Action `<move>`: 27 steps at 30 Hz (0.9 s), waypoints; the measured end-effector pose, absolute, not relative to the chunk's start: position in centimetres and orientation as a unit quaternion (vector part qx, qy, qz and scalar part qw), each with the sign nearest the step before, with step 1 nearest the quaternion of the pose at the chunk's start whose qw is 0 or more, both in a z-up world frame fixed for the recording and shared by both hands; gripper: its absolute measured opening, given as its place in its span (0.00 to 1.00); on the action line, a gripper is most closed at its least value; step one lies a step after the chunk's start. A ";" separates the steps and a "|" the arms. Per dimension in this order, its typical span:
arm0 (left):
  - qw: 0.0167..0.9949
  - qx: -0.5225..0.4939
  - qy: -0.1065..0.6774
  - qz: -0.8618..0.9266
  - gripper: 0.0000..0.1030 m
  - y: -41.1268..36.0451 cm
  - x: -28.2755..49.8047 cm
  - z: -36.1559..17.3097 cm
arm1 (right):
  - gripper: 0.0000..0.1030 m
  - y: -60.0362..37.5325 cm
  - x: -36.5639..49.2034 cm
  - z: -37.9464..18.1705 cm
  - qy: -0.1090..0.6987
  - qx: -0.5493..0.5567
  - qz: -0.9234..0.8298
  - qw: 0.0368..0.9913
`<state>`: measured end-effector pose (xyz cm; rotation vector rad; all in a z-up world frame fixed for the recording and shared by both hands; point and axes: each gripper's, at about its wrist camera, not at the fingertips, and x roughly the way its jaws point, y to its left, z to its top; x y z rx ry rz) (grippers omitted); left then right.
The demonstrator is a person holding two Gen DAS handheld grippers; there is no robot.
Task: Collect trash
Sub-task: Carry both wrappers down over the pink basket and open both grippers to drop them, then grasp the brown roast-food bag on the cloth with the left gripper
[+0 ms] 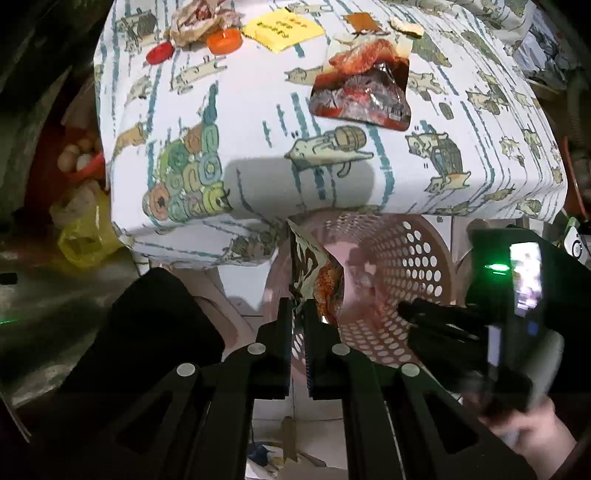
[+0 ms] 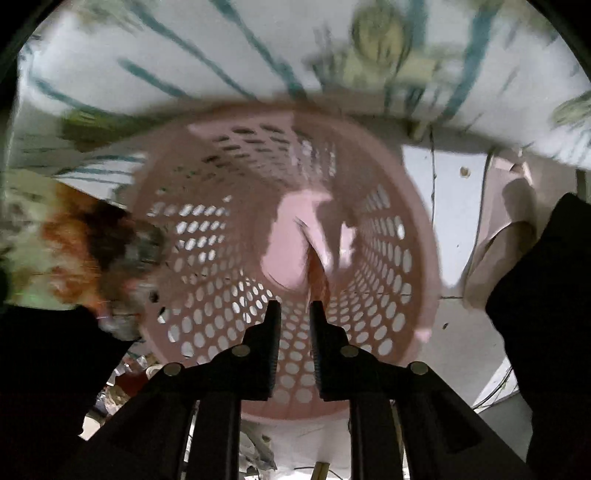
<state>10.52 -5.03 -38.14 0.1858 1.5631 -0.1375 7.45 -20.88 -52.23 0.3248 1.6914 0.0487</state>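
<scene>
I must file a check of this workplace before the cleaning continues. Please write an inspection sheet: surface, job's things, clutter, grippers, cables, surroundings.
Surface: table under a printed cloth, partly cleared.
Job's things: pink perforated basket on the floor below the table edge; snack wrapper, crumpled paper, yellow note, two small scraps at the far edge, all on the cloth.
Clutter: orange cap and red cap beside the crumpled paper.
Grippers: left gripper shut on a patterned wrapper over the basket; right gripper slightly open, an orange scrap just beyond its tips, blurred.
Cables: thin wires on the floor, right side.
Surroundings: yellow bag left of the table.
</scene>
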 end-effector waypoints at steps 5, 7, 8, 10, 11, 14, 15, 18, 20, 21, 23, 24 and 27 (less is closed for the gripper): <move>0.686 0.074 0.722 -0.057 0.05 -4.9 10.1 -40.0 | 0.17 -20.9 6.1 -43.9 0.691 0.070 -0.031 0.719; 0.674 0.059 0.734 -0.057 0.05 -5.1 9.9 -40.9 | 0.17 -21.2 5.7 -40.4 0.657 0.046 -0.043 0.751; 0.671 0.055 0.737 -0.058 0.05 -5.2 9.9 -41.4 | 0.17 -21.4 5.5 -38.7 0.637 0.039 -0.046 0.768; 0.668 0.064 0.739 -0.063 0.06 -5.6 9.8 -42.3 | 0.17 -21.8 4.9 -35.5 0.604 0.032 -0.048 0.795; 0.667 0.069 0.739 -0.066 0.06 -5.9 9.7 -42.6 | 0.17 -21.9 4.7 -34.3 0.593 0.036 -0.043 0.803; 0.660 0.086 0.744 -0.067 0.18 -6.8 9.2 -43.6 | 0.17 -22.2 3.7 -31.5 0.555 0.040 -0.036 0.830; 0.659 0.093 0.744 -0.067 0.31 -7.1 9.1 -43.8 | 0.17 -22.3 3.4 -30.7 0.539 0.033 -0.039 0.841; 0.666 0.121 0.733 -0.060 0.58 -7.6 8.9 -43.8 | 0.17 -22.9 3.4 -29.1 0.516 0.039 -0.044 0.855; 0.672 0.128 0.727 -0.060 0.59 -7.6 9.0 -43.7 | 0.17 -23.3 3.7 -28.3 0.506 0.040 -0.039 0.861; 0.673 0.128 0.726 -0.060 0.59 -7.6 9.1 -43.4 | 0.17 -23.3 3.7 -28.2 0.503 0.041 -0.039 0.862; 0.676 0.126 0.724 -0.060 0.59 -7.7 9.3 -43.0 | 0.17 -23.5 3.7 -28.3 0.499 0.045 -0.037 0.864; 0.678 0.127 0.721 -0.060 0.59 -7.7 9.4 -42.8 | 0.17 -23.5 3.9 -28.3 0.499 0.045 -0.037 0.865; 0.687 0.125 0.713 -0.062 0.59 -7.9 9.6 -41.7 | 0.17 -23.5 3.9 -28.1 0.493 0.045 -0.037 0.868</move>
